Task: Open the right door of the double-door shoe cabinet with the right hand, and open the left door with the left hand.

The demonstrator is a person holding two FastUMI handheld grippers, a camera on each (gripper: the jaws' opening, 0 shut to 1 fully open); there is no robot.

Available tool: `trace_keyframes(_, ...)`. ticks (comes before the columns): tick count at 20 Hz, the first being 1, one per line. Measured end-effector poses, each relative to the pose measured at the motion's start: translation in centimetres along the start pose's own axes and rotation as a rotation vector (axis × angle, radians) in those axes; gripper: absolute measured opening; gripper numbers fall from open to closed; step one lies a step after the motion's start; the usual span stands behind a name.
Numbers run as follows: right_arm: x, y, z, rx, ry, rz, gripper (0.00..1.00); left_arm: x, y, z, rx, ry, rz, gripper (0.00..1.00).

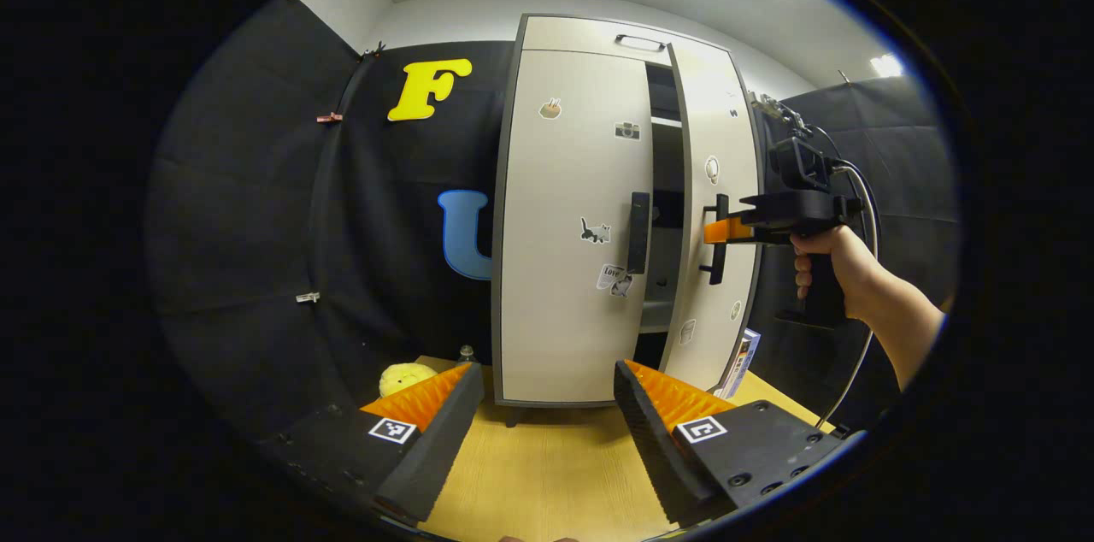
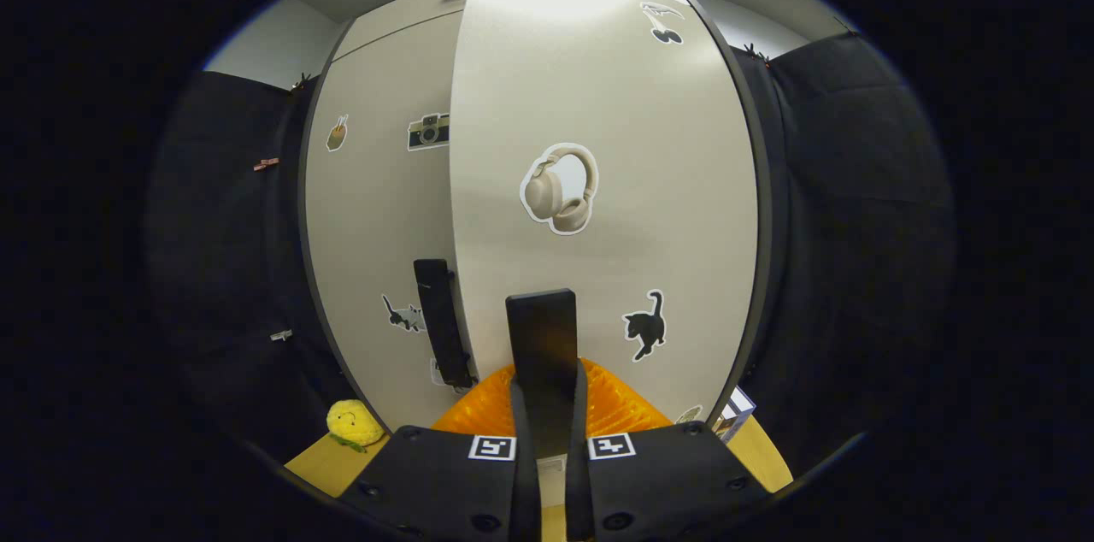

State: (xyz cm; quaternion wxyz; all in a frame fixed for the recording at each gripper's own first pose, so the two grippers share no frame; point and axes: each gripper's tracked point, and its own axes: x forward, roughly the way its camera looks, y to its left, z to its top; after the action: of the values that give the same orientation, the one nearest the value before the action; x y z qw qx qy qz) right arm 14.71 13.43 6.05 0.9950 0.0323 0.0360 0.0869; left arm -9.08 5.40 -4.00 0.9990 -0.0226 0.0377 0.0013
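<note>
Both fingers of your right gripper (image 2: 547,405) clamp the right door's handle (image 2: 542,337), door ajar; your left gripper (image 1: 538,405) hangs wide open, holding nothing.

Yellow plush toy (image 1: 405,376) on wooden table (image 1: 547,474), box (image 1: 740,364) beside

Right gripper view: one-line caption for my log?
Right gripper clamped on the right door's handle, door partly swung open.

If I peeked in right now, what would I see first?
Probably the tall pale shoe cabinet covered in stickers, standing on a wooden table against the black wall. Its right door is pulled partly open, with the right hand-held gripper clamped on the dark right door handle. The left door is closed, and the left hand-held gripper waits open before it.
</note>
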Motion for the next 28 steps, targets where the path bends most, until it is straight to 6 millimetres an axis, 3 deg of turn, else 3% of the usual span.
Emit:
trace_keyframes(8,-2.4,-1.1,0.2,-0.005,-0.011,0.100,0.15,-1.3,-5.0,0.0,0.016,0.006,0.036,0.95)
trace_keyframes(17,-4.5,-4.0,0.2,-0.018,-0.011,0.114,0.15,-2.7,-10.9,-0.4,0.008,0.002,0.021,0.95)
trace_keyframes(23,-5.3,-5.8,0.2,-0.034,-0.007,0.078,0.14,-2.9,-12.8,-0.1,0.020,-0.007,0.000,0.95)
trace_keyframes(28,-6.1,-9.2,0.2,-0.059,-0.002,-0.017,0.13,-2.7,-14.0,-0.2,0.029,-0.002,-0.026,0.95)
